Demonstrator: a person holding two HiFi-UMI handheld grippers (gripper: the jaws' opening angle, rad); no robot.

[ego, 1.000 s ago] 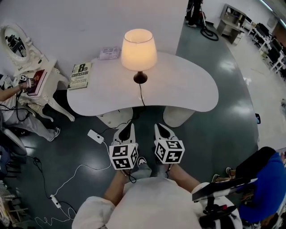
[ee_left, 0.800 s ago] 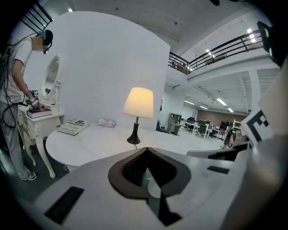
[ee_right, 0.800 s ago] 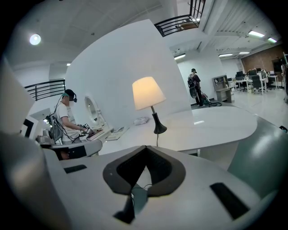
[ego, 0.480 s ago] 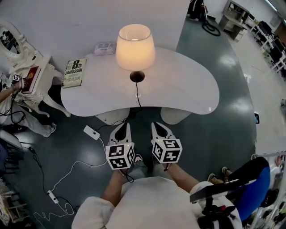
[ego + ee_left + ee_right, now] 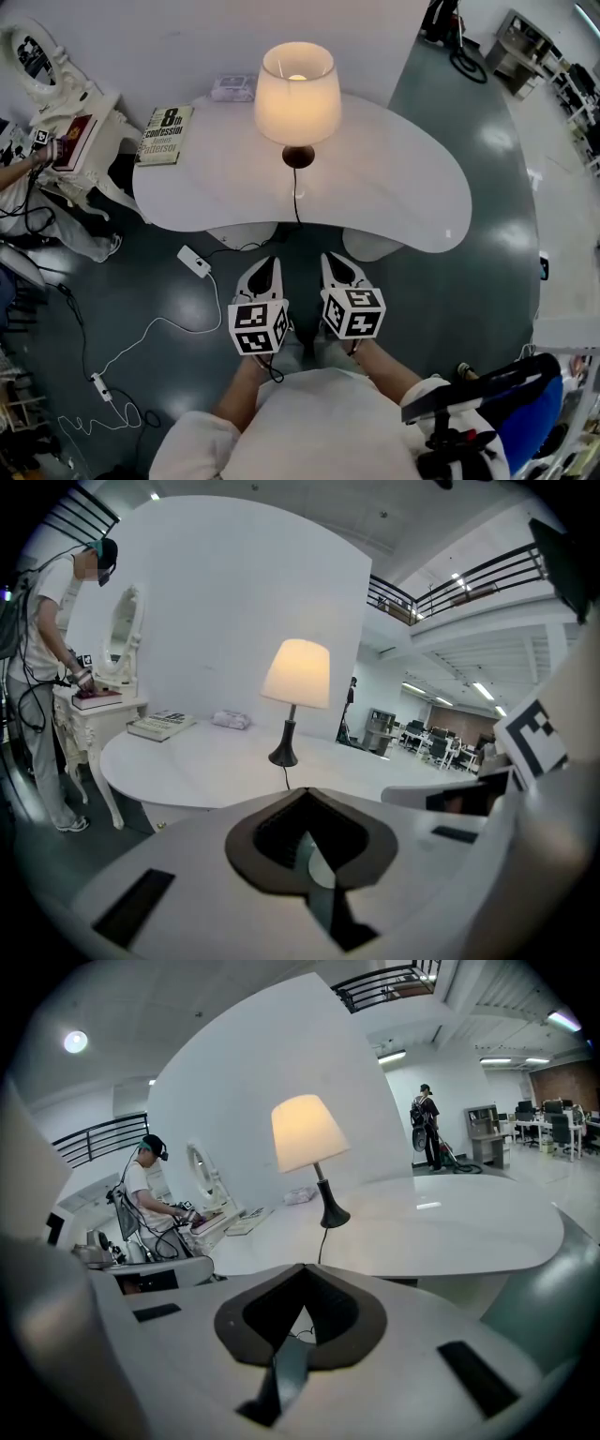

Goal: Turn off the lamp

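Lamp (image 5: 297, 98): lit and upright on the tabletop (image 5: 403, 192), shade glowing, dark base set back from the front edge
Cord (image 5: 296, 199): runs from the lamp's base straight to the front edge and drops over it
Tabletop edges: white and kidney-shaped; the front edge bows inward just in front of the lamp, and the back edge lies close behind the lamp against the wall (image 5: 169, 33)
Right of the lamp: bare tabletop all the way to its rounded end
Left of the lamp: a book (image 5: 166, 134) near the left back edge, with a small packet (image 5: 232, 88) at the back edge between book and lamp
Left gripper (image 5: 270, 264): in front of the lamp, off the tabletop and over the floor (image 5: 459, 291), pointing toward the front edge; its fingers (image 5: 255, 281) are pressed together with nothing between them
Right gripper (image 5: 333, 262): just beside the left one, to the right of the cord's line, also short of the front edge; its fingers (image 5: 345, 274) meet too and hold nothing
Room toward the lamp: open air from both grippers to the front edge, then bare tabletop up to the base except for the cord
Floor left of the lamp: a power strip (image 5: 195, 261) and a loose white cable (image 5: 150, 337)
Floor right of the lamp: wide and open
Side table (image 5: 89, 117): well left of the lamp, past the tabletop's left end with a strip of floor between; a person (image 5: 47, 667) stands at it
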